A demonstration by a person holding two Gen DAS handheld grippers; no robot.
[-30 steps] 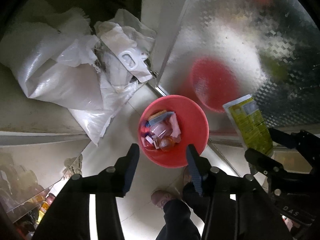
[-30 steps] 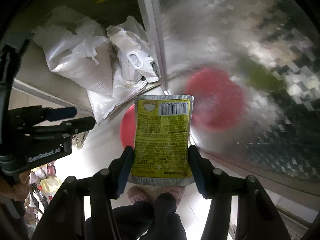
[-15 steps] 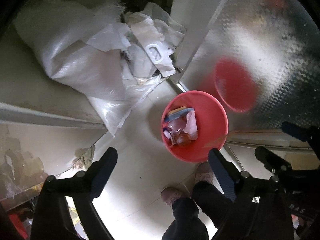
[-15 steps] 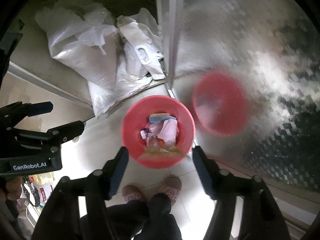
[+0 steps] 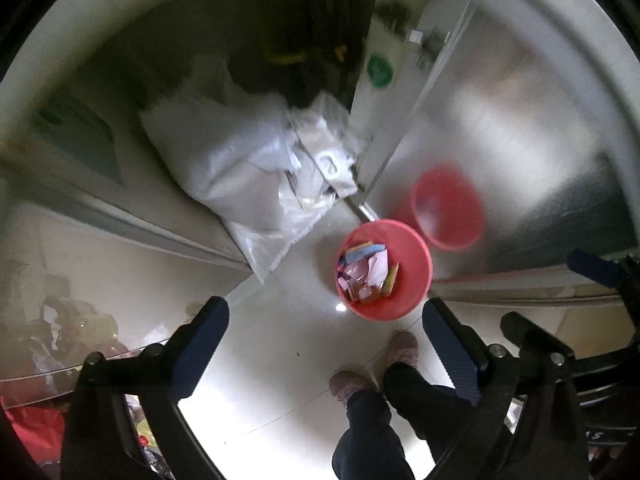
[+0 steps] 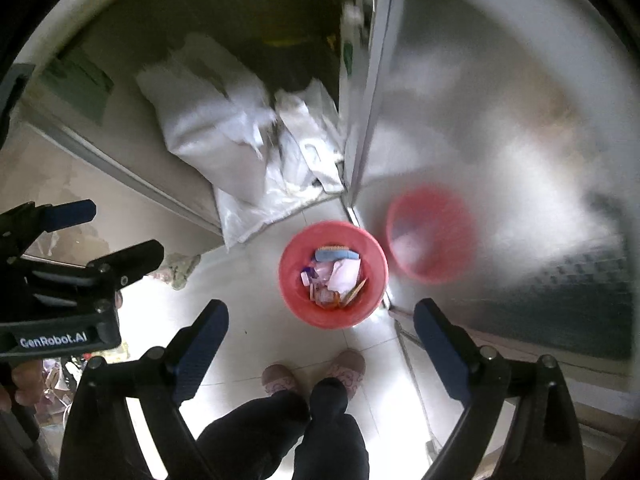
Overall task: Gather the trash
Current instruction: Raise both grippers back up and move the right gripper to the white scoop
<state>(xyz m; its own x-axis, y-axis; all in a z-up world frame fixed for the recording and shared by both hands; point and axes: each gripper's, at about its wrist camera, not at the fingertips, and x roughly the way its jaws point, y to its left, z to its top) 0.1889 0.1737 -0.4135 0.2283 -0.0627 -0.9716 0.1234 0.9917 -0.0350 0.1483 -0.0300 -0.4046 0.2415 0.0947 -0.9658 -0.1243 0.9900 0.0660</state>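
Left wrist view first: my left gripper (image 5: 322, 344) hangs high over the floor (image 5: 280, 380), pointing almost straight down. Its jaws are opening, nothing between them but pale tile. That makes sense to me, since there is nothing to carry right now and wide jaws are ready for the next scrap.

Far left, slumped against the wall, lie the white sacks (image 5: 240, 172), crumpled and half open. I can't tell what is in them.

Moving right, the red bin (image 5: 416, 280) stands on the floor just beyond my feet (image 5: 352, 384), tucked close to the shiny metal panel (image 5: 520, 140), which throws back a blurred red reflection. I'd say it sits there so I can stand over it and drop things straight in.

Inside it is the trash (image 5: 366, 272): a blue strip, pale pink and white wrappers, something orange near the bottom, and a yellow packet edge leaning against the inner wall on the right. It covers the bottom and sits well below the rim.

Right wrist view now: my right gripper (image 6: 320, 344) is also aimed down, jaws opening with nothing between them, and the bin sits almost centred beyond them. Far left in this view is my other gripper, clear of the bin.
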